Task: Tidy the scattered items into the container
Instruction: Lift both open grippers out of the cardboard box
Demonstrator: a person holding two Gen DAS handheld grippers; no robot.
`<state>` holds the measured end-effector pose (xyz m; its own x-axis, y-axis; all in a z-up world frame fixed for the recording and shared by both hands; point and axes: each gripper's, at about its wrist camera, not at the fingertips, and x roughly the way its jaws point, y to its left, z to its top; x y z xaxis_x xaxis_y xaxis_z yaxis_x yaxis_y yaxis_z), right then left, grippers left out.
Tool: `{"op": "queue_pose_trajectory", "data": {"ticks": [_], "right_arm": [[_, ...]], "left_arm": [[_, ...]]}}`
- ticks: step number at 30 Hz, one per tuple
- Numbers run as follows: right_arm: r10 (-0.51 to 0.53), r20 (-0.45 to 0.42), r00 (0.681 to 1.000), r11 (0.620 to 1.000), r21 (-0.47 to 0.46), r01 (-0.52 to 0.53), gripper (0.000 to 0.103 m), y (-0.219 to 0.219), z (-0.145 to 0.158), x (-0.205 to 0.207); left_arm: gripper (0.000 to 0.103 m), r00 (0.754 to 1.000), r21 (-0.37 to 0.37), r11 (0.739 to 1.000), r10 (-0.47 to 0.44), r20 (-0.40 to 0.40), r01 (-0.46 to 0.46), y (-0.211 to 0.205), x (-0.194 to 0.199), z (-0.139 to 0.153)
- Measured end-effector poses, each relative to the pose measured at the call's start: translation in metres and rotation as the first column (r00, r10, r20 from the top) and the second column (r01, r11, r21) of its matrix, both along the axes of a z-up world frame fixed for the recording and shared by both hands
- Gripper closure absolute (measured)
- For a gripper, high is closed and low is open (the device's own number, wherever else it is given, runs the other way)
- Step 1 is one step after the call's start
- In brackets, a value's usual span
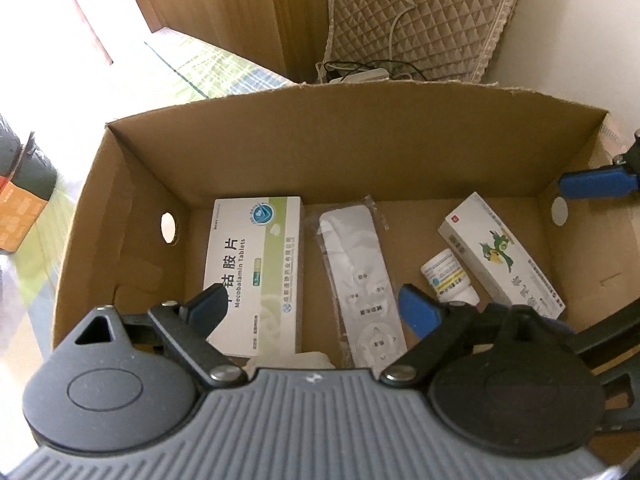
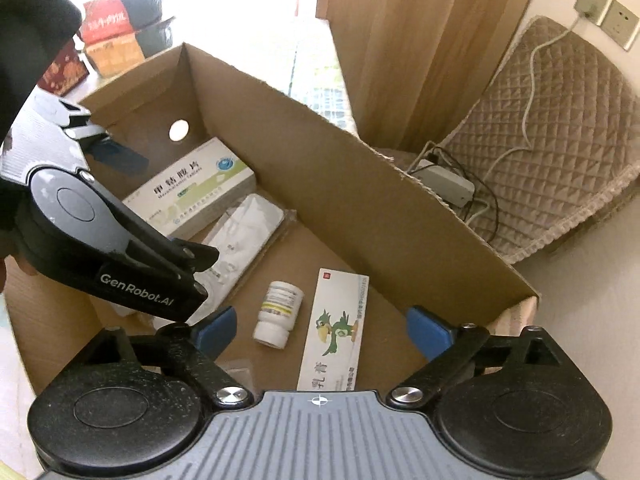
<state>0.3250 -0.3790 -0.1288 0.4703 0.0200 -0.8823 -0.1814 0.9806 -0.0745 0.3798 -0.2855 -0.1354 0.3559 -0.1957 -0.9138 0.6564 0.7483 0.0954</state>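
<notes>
Cardboard box (image 1: pixel 340 136) sits open-topped on the floor, w/ both grippers hanging over it. Inside, on the bottom: a white-and-green tablet box (image 1: pixel 256 268) at the left end, lying flat; a white remote in a clear plastic sleeve (image 1: pixel 360 280) just beside it, roughly parallel; then a small white pill bottle (image 1: pixel 450 278) on its side, and right next to that a long white carton w/ a green bird print (image 1: pixel 500 256) toward the right end. Something pale and crumpled, maybe tissue or plastic, shows at the near edge under the left gripper, too hidden to tell.

Box is plain brown corrugated, top edge roughly torn along the far wall, w/ a round hole in each end wall.

Left gripper (image 1: pixel 312 304) has its blue pads spread wide, nothing between them, hovering above the tablet box and remote. Right gripper (image 2: pixel 320 328) is likewise spread wide and empty, over the bottle and bird carton; in the right wrist view the left gripper (image 2: pixel 120 160) crosses the left side and covers part of the remote.

Behind the box: a quilted beige pad (image 2: pixel 552 140) against the wall, a white power adapter (image 2: pixel 444 184) w/ tangled black and white cables, a wall socket (image 2: pixel 608 12), wood panel (image 2: pixel 416 40). Red and orange cartons (image 2: pixel 108 36) stacked further off, near the bright window area.
</notes>
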Motion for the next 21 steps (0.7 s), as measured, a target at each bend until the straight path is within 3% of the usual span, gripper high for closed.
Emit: {"op": "queue_pose_trajectory", "data": {"ticks": [21], "right_arm": [[-0.208,0.074,0.975,0.971,0.133,0.197,0.005,-0.001,0.047,-0.058]], "left_arm": [[0.007,0.995,0.005,1.000,-0.019,0.102,0.019,0.030,-0.043,0.053]]}}
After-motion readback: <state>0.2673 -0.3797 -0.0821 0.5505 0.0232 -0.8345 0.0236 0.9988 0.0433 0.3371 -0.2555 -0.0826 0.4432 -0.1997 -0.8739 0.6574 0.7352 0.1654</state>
